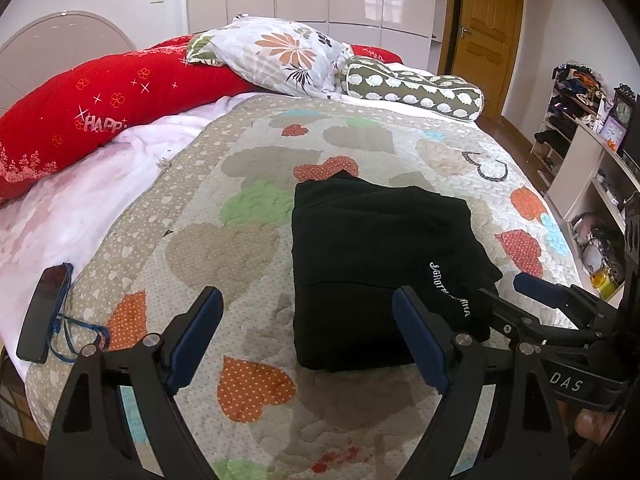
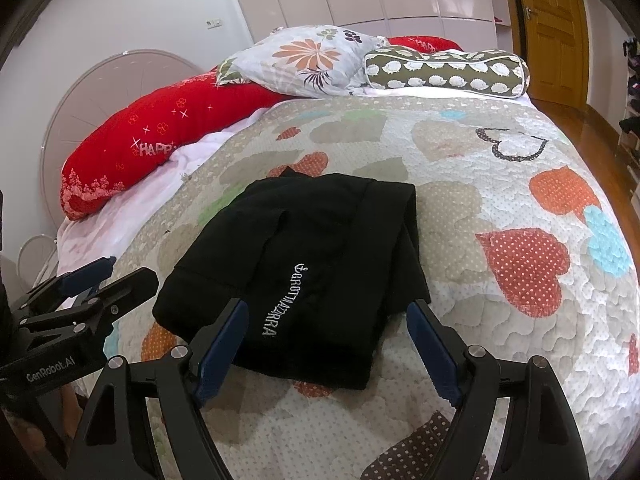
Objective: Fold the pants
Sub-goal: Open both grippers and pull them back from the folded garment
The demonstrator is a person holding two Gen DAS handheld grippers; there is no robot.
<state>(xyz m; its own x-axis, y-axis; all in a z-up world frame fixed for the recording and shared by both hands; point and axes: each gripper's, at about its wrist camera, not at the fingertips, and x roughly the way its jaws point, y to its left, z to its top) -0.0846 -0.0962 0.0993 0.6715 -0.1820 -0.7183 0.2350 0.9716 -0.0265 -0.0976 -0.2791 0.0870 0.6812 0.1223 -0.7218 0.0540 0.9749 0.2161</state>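
Observation:
Black pants (image 1: pixel 372 256) lie folded into a compact rectangle on the heart-patterned quilt (image 1: pixel 240 184), white lettering on top. In the right wrist view the pants (image 2: pixel 304 256) sit just ahead of the fingers. My left gripper (image 1: pixel 308 304) is open and empty, hovering just above the quilt at the pants' near left edge. My right gripper (image 2: pixel 328 316) is open and empty, its fingers either side of the pants' near edge. The right gripper also shows in the left wrist view (image 1: pixel 520 292), and the left gripper shows in the right wrist view (image 2: pixel 108 276).
A red bolster (image 1: pixel 92 112), a floral pillow (image 1: pixel 280 52) and a green patterned bolster (image 1: pixel 416 86) lie at the head of the bed. A black phone with a blue cord (image 1: pixel 42 312) lies at the left bed edge. Shelves (image 1: pixel 592 152) stand to the right.

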